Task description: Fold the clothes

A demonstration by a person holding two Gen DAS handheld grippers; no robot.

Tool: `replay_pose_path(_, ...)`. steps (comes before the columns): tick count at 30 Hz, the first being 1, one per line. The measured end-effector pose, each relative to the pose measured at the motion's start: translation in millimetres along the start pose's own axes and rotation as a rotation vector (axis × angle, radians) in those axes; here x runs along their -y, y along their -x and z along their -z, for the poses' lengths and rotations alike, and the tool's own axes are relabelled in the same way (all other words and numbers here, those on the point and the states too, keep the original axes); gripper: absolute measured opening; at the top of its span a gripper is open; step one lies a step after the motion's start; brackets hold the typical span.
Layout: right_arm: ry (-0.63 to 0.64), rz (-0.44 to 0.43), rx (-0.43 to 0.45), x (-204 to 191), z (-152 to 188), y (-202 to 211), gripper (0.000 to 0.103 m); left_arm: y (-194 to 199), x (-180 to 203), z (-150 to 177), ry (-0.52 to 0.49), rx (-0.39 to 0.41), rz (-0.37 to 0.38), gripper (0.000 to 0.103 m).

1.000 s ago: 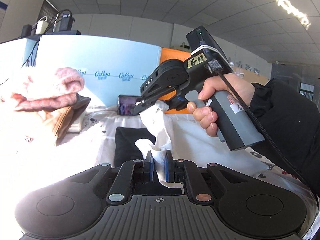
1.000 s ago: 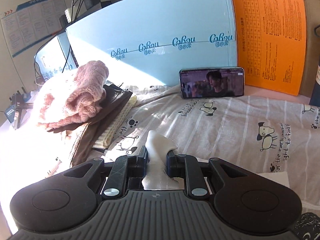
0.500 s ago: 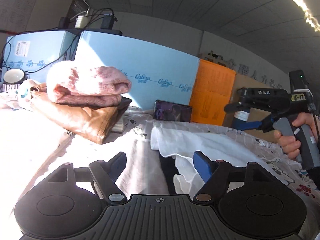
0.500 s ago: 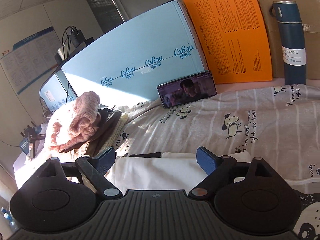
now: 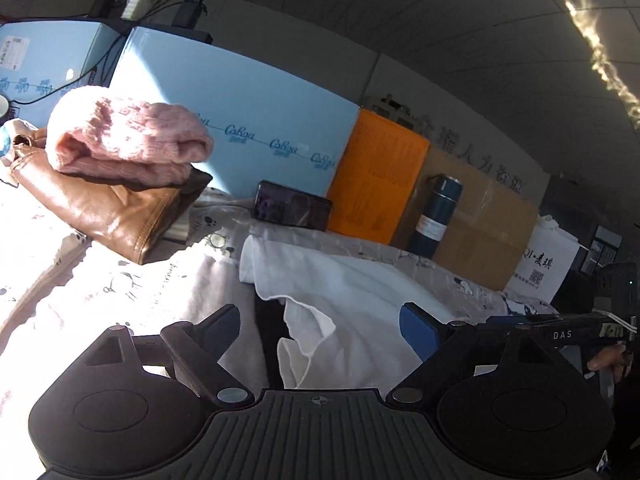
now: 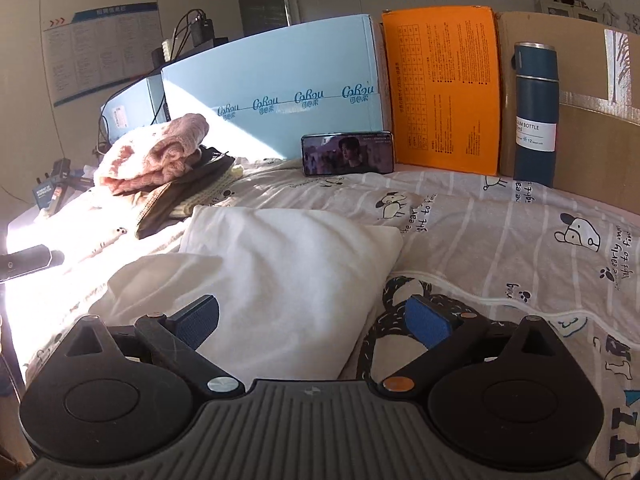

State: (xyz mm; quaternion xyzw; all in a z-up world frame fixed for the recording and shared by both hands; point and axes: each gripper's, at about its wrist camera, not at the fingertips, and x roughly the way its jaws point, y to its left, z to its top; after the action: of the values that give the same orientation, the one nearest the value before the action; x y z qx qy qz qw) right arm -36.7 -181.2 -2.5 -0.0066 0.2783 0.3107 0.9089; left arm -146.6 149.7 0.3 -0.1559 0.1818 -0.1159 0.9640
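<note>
Covering the surface, printed bedsheet (image 6: 500,220); behind, blue box (image 6: 280,80), orange board (image 6: 444,88).

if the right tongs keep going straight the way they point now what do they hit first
Most likely the white garment lying on the printed bedsheet: it fills the gap between the open right tongs. Depth is unclear; the phone stands well behind it.

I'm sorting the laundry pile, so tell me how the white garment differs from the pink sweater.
The white garment is smooth and thin; the pink sweater is chunky knit. The white garment lies low on the printed sheet in front of both open grippers; the pink sweater sits atop a brown jacket off to the left. Both look folded.
</note>
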Motion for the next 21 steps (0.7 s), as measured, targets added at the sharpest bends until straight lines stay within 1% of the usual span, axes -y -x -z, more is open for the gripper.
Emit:
replay_pose_path(2, -0.001, 0.016, -0.029, 2, 11, 0, 0.1, -19, 8, 5, -0.004, -0.074, 0.004, 0.054)
replay_pose_path(3, -0.001, 0.024, -0.044, 3, 16, -1, 0.1, -26, 10, 7, -0.002, -0.108, 0.005, 0.021)
replay_pose_path(4, 0.002, 0.032, -0.055, 4, 21, 0, 0.1, -30, 10, 10, -0.002, -0.128, -0.019, 0.012)
replay_pose_path(5, 0.009, 0.038, -0.063, 5, 25, 0, 0.1, -28, 10, 11, -0.004, -0.132, -0.035, 0.012)
replay_pose_path(7, 0.019, 0.043, -0.071, 7, 32, 1, 0.1, -23, 9, 13, -0.008, -0.141, -0.069, 0.008)
replay_pose_path(13, -0.016, 0.002, -0.085, 17, 37, 1, 0.102, -5, 7, 15, -0.015, -0.157, -0.171, 0.009)
replay_pose_path(15, -0.022, -0.012, -0.089, 17, 36, 1, 0.102, 0, 5, 14, -0.005, -0.154, -0.185, 0.012)
replay_pose_path(17, -0.046, -0.041, -0.083, 21, 33, 3, 0.102, 5, 5, 11, 0.021, -0.138, -0.168, 0.023)
replay_pose_path(18, -0.061, -0.056, -0.079, 23, 31, 4, 0.102, 8, 4, 10, 0.037, -0.128, -0.153, 0.037)
replay_pose_path(19, -0.076, -0.072, -0.075, 26, 29, 5, 0.102, 10, 4, 8, 0.067, -0.12, -0.115, 0.056)
replay_pose_path(21, -0.117, -0.094, -0.056, 32, 20, 7, 0.102, 12, 6, 6, 0.097, -0.123, -0.022, 0.073)
